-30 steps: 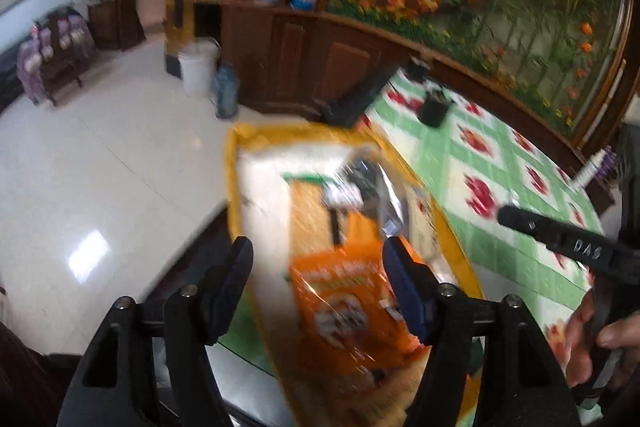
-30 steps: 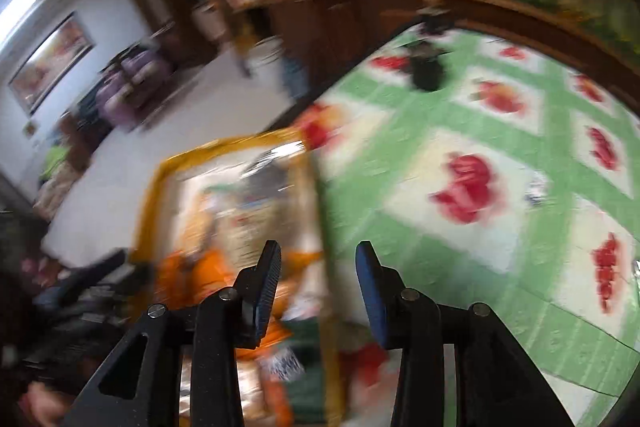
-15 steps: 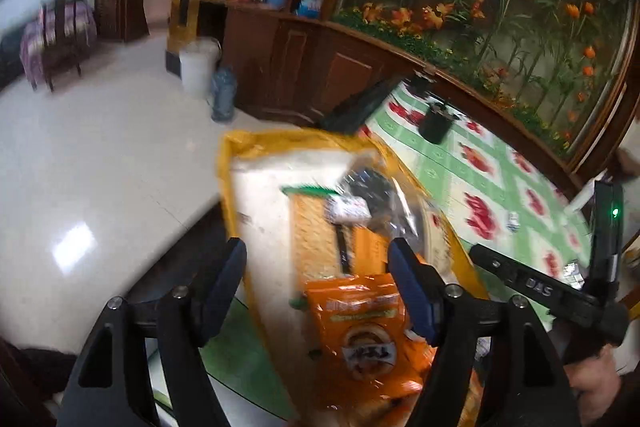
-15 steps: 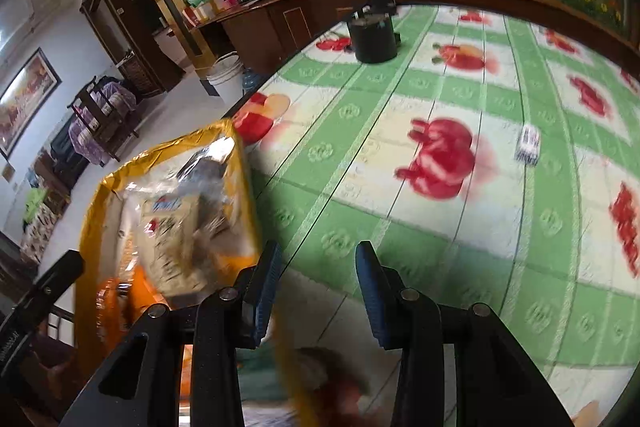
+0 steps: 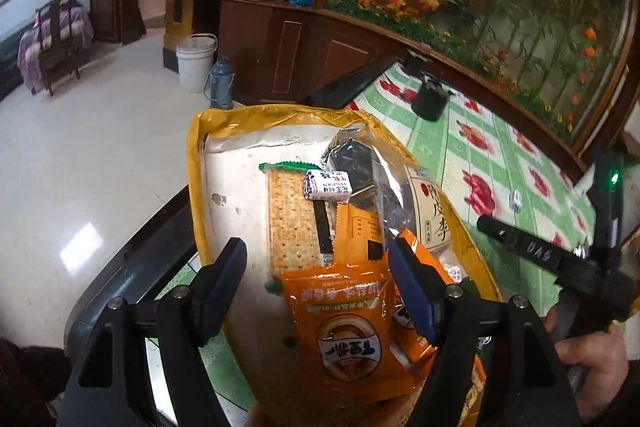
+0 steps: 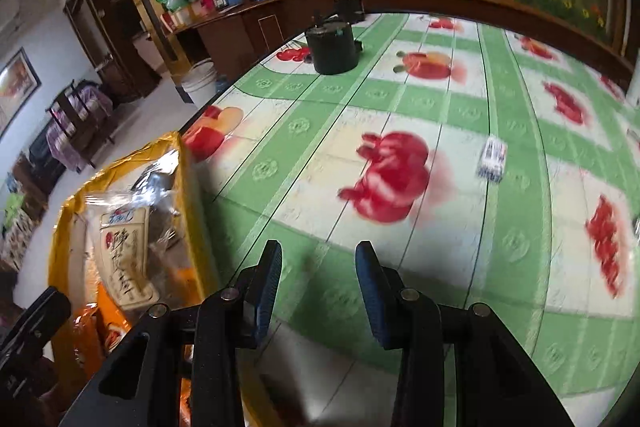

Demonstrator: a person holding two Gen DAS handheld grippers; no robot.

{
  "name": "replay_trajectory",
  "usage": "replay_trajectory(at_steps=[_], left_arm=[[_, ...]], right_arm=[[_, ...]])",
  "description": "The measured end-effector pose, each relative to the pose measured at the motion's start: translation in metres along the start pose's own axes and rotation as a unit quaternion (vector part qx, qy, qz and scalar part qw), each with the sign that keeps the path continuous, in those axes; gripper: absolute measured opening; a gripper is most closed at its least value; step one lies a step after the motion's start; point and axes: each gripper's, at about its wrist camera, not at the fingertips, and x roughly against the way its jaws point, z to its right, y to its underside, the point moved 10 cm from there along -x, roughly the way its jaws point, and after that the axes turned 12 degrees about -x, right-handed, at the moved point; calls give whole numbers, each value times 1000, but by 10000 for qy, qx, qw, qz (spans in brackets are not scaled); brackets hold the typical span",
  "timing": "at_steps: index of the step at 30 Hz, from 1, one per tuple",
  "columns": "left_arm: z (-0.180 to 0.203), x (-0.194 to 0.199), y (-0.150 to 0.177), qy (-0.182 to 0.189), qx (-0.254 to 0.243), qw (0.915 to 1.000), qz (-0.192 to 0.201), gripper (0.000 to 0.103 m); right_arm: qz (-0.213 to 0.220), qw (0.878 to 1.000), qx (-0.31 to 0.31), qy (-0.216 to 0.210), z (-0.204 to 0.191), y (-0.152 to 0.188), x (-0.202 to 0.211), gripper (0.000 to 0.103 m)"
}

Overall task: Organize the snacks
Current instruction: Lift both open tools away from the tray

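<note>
**Snack tray only partly in view beneath two empty hand-held grippers**

The yellow-rimmed tray [image 5: 196, 163] sits at the near-left corner of the green-checked surface [image 6: 460, 107]; its near end is cut off by the frame. The left hand-held gripper [image 5: 316, 283] hangs over it, jaws wide after just opening further, gripping nothing. The orange snack packet [image 5: 344, 331] lies between its fingers, and whether a pad touches it cannot be told. A cracker pack [image 5: 288, 219], a small white candy [image 5: 328, 187] and a clear bag [image 5: 372, 179] lie beyond, overlapping. The right hand-held gripper [image 6: 318, 291] is partly open and empty over bare cloth. A small wrapped candy [image 6: 492, 159] lies apart, blurred. A black pot [image 6: 332, 47] stands far back.
</note>
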Motion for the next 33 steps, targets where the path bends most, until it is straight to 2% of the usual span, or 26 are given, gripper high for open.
replay_trajectory(at_steps=[3, 7, 12, 19, 22, 24, 25, 29, 31, 33], left_arm=[[3, 1, 2, -14, -153, 9999, -31, 72], [19, 4, 5, 193, -311, 9993, -38, 72], [38, -1, 8, 61, -656, 9978, -70, 72], [25, 2, -1, -3, -591, 9982, -111, 72], [33, 10, 3, -162, -724, 9972, -72, 72], [38, 13, 8, -189, -613, 9978, -189, 72], [39, 15, 10, -284, -487, 9981, -263, 72], [36, 40, 9, -844, -118, 9962, -150, 72], [47, 62, 5, -1062, -244, 9940, 53, 72], [71, 80, 4, -1031, -446, 9934, 220, 74]], right_arm=[[-40, 9997, -234, -90, 4, 7, 8, 42], [-147, 9996, -237, -79, 11, 26, 21, 42], [-315, 9964, -777, -117, 36, 33, 27, 42], [-486, 9961, -611, -410, 17, 43, 27, 42], [-589, 9937, -770, -555, 24, 53, 32, 43], [-692, 9927, -796, -584, 29, 53, 31, 43], [-704, 9929, -757, -596, 32, 52, 33, 43], [-610, 9929, -692, -747, 47, 44, 63, 43], [-564, 9948, -308, -793, 50, 46, 85, 43], [-510, 9960, 37, -728, 59, 52, 103, 46]])
